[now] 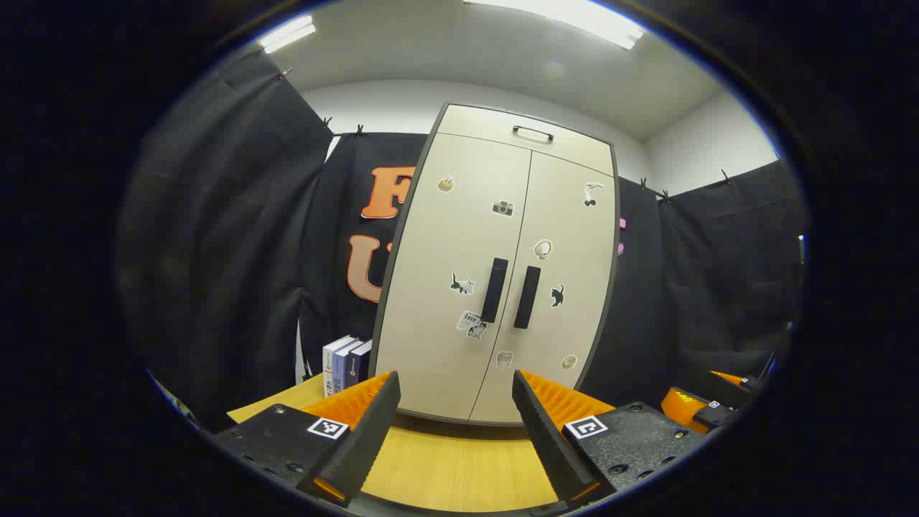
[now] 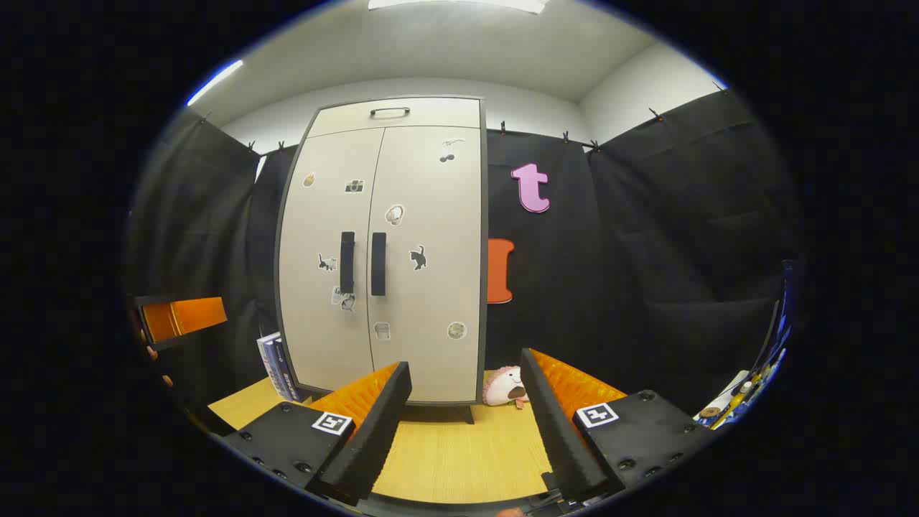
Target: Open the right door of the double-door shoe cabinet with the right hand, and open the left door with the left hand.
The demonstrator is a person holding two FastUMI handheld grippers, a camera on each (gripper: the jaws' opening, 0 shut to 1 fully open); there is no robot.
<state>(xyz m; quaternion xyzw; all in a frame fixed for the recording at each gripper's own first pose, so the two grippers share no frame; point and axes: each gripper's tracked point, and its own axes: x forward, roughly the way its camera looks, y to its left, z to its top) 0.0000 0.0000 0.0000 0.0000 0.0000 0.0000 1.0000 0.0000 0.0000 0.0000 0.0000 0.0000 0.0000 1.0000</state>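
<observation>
We find the shoe cabinet [image 1: 495,273] standing upright on the wooden table [image 1: 445,467], both doors shut (handles [image 2: 362,263] side by side at the centre seam). The left gripper [image 1: 456,424] and right gripper [image 2: 463,420] sit spread apart, empty, short of the doors. Beside the cabinet's left stand what appear to be books [image 1: 346,365].

My left gripper [image 1: 452,431] and right gripper [image 2: 463,424] look the same: chunky black bodies dotted with screws, a little square black-and-white marker tag on each side, and ribbed wedge-shaped fingers [image 1: 359,445].
</observation>
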